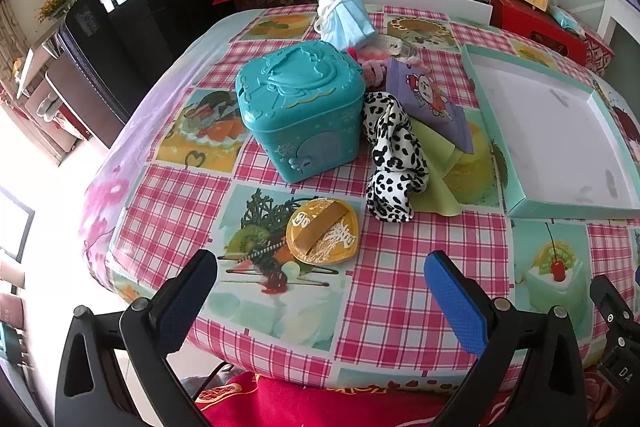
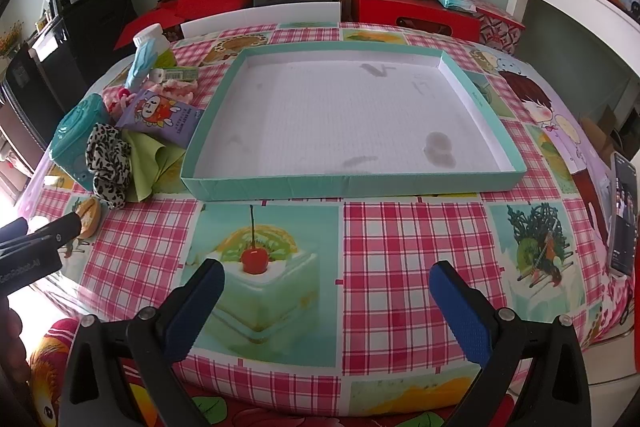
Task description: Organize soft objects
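scrunchie (image 1: 394, 163) beyond left gripper (image 1: 320, 291) | jaws spread | untouched

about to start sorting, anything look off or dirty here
The tray floor carries several grey smudges, the darkest near its front right corner. The soft items sit in a jumbled pile left of it: scrunchie, green cloth, mask.

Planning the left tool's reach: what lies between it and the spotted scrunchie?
In the left wrist view, a gold heart-shaped packet lies between the open left tool and the spotted scrunchie; otherwise bare tablecloth.
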`<state>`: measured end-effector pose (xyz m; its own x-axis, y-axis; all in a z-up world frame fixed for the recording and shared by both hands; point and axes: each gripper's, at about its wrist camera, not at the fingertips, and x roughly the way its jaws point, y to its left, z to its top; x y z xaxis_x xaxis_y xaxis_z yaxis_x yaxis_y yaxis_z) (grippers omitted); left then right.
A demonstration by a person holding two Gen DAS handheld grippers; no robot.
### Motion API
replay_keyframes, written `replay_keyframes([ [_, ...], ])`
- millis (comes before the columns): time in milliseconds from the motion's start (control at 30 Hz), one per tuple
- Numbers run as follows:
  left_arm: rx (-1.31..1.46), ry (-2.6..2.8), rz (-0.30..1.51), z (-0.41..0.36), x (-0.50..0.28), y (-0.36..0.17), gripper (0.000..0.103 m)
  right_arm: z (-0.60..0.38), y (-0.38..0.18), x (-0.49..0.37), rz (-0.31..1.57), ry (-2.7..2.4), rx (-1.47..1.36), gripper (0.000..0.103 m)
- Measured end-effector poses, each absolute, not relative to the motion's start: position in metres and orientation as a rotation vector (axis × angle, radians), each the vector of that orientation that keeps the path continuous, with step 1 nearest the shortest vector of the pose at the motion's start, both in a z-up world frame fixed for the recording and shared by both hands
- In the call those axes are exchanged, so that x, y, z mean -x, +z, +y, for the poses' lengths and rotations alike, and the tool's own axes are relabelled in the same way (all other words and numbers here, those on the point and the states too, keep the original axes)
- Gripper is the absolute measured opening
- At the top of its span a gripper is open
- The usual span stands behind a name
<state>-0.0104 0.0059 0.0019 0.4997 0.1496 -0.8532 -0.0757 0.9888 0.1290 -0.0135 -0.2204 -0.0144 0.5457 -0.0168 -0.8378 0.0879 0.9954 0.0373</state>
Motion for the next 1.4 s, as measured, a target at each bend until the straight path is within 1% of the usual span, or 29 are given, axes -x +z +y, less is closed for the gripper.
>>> replay_keyframes([
  [833,-0.055,0.140,1.046,0.010,0.011,0.001,0.103,-0.217,-0.018,0.017,0.999,-0.061,-0.072,0.103],
  [1100,0.060,0.132,1.043,0.039,0.002,0.008,0.103,-0.205,-0.001,0.005,0.968,0.023,-0.043,0.103],
  [1400,0.138,0.084,1.023,0.067,-0.014,0.000,0.103,-0.158,0.011,-0.025,0.926,0.213,0.010,0.103],
])
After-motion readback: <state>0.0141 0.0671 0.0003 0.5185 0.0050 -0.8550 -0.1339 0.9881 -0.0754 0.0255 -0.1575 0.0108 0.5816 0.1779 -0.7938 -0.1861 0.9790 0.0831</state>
